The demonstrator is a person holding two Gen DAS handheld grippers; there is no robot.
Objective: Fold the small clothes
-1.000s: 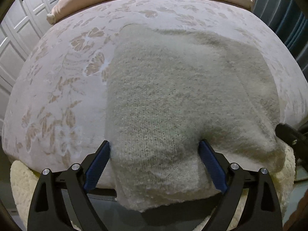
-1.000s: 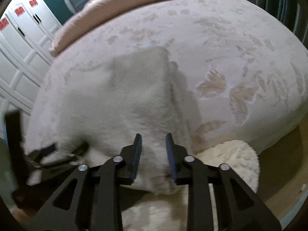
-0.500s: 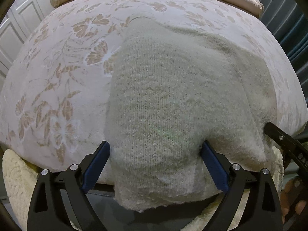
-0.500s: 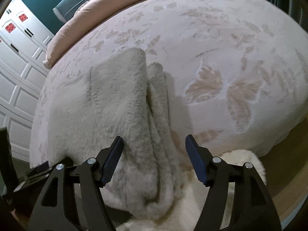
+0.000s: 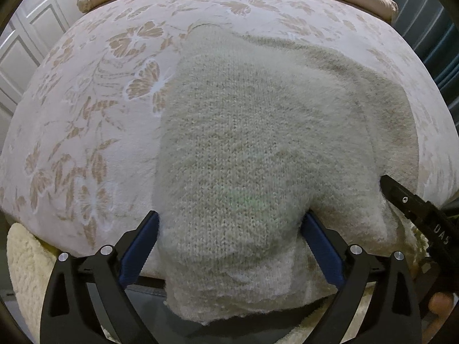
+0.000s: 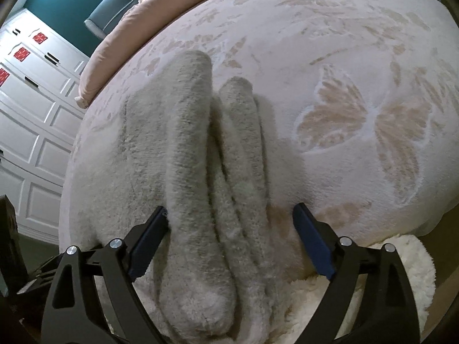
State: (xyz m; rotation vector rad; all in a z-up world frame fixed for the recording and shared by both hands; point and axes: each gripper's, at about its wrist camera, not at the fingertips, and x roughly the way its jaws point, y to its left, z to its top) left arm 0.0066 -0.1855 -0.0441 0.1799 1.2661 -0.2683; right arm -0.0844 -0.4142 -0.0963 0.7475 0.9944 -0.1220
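A fuzzy cream knit sweater (image 5: 252, 149) lies folded on the bed, its near end hanging over the bed's front edge. My left gripper (image 5: 229, 238) is open, its blue-padded jaws standing on either side of the sweater's near fold without squeezing it. In the right wrist view the sweater (image 6: 195, 154) shows as long rolled folds running away from me. My right gripper (image 6: 229, 238) is open wide, jaws on either side of those folds. The right gripper's black finger (image 5: 407, 200) shows at the sweater's right edge in the left wrist view.
The bed has a pale pink blanket with a butterfly and flower pattern (image 5: 94, 109), also seen in the right wrist view (image 6: 358, 114). A pink pillow (image 6: 137, 23) lies at the far end. White panelled cabinets (image 6: 31, 109) stand to the left. A cream shaggy rug (image 6: 401, 272) lies below the bed edge.
My right gripper opened from nearly shut on the sweater to wide open, letting the folds rest. My left gripper stayed open and shifted slightly forward.
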